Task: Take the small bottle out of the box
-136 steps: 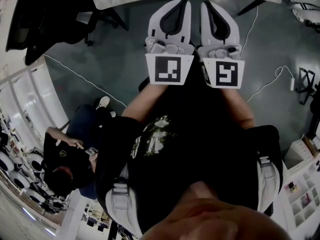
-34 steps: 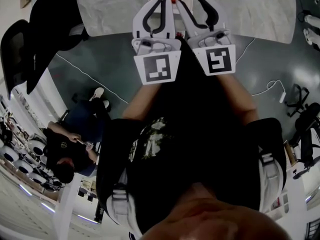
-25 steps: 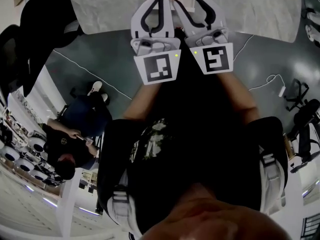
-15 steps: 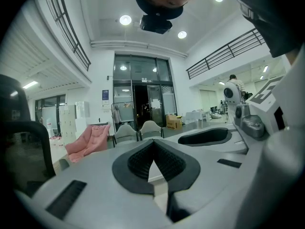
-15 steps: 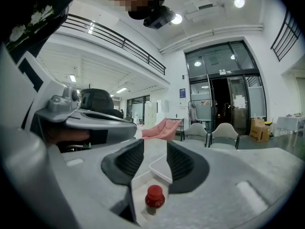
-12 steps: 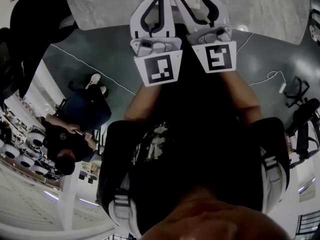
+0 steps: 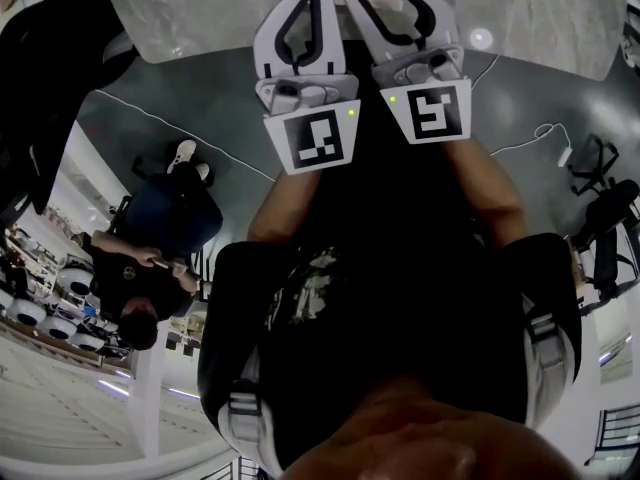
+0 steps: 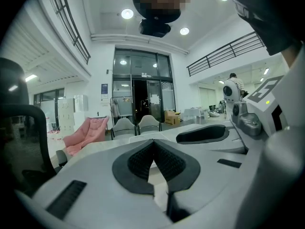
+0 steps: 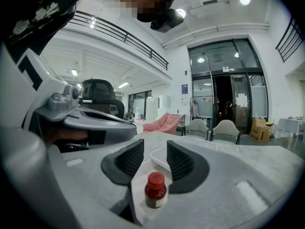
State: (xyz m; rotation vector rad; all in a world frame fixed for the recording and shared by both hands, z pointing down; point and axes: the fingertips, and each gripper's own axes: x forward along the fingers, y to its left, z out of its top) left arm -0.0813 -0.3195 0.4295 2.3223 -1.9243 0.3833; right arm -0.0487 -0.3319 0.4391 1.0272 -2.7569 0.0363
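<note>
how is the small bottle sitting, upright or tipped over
Upright: the bottle stands on its base with its red cap on top, seen in the right gripper view.

The left claw (image 8: 153,146) and right claw (image 9: 155,151) hang side by side over the near edge of the surface (image 7: 200,8). The small bottle (image 9: 155,190) stands upright just ahead of the right claw, in line with its gap, with the rim of the box (image 9: 162,159) behind it. Chairs (image 9: 225,128) stand beyond the far side
</note>
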